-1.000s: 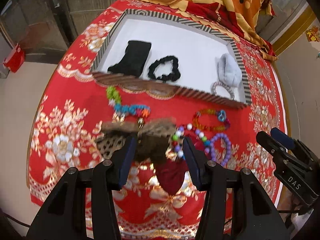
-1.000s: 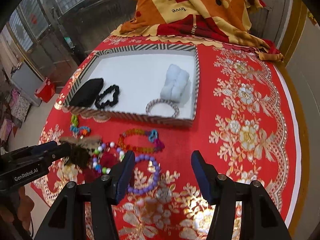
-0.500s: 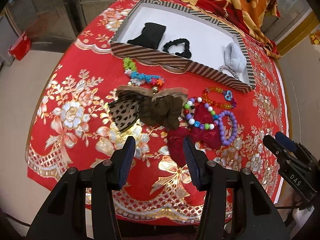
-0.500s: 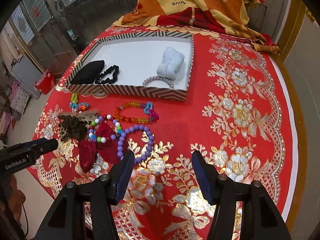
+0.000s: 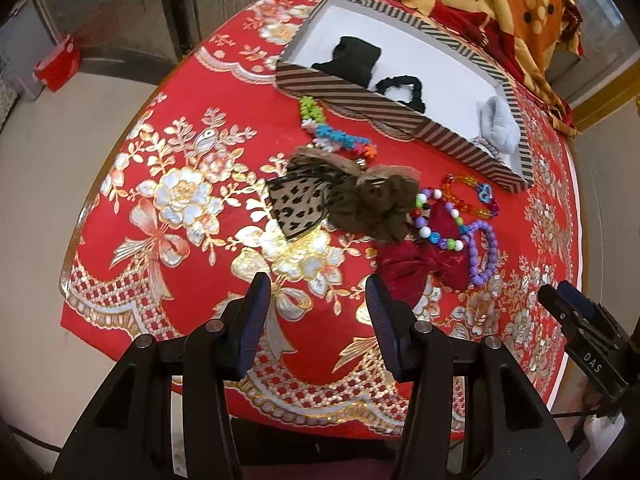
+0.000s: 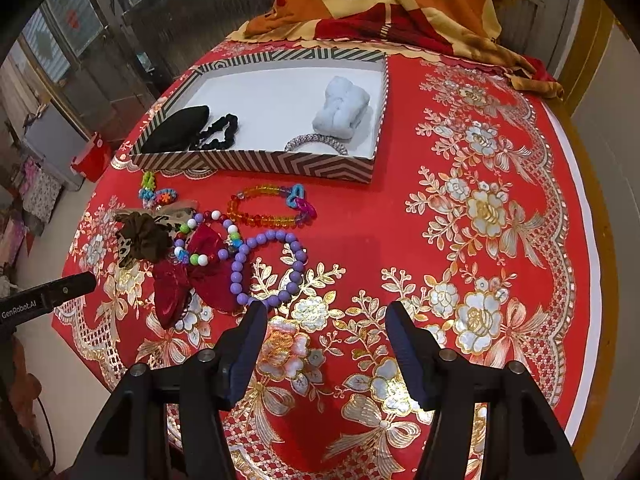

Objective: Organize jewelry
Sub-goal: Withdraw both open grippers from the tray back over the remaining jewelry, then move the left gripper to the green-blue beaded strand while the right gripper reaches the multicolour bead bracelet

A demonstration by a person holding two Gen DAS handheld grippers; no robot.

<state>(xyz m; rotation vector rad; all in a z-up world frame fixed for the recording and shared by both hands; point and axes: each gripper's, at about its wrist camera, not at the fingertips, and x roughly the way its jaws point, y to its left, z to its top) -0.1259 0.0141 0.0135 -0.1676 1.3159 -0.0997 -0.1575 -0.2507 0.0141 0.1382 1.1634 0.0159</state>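
A striped tray (image 6: 256, 162) (image 5: 352, 94) holds a black pouch (image 6: 176, 130), a black scrunchie (image 6: 218, 130), a pale blue scrunchie (image 6: 340, 114) and a silver bracelet (image 6: 316, 142). In front of it on the red cloth lie a leopard-print bow with a brown scrunchie (image 5: 340, 200), a dark red bow (image 6: 192, 276), a purple bead bracelet (image 6: 268, 268), an orange bead bracelet (image 6: 268, 212), a multicolour bead bracelet (image 6: 204, 236) and a neon bracelet (image 5: 332, 132). My left gripper (image 5: 318, 314) is open and empty, near the table's front edge. My right gripper (image 6: 326, 340) is open and empty, just right of the purple bracelet.
An orange and red blanket (image 6: 392, 0) is heaped behind the tray. The round table's edge (image 5: 104, 320) drops off at the front left. A red box (image 5: 56, 64) stands on the floor to the left.
Both grippers have pulled back and up from the jewelry pile toward the table's front edge. Both stay open and empty. The items have not moved.
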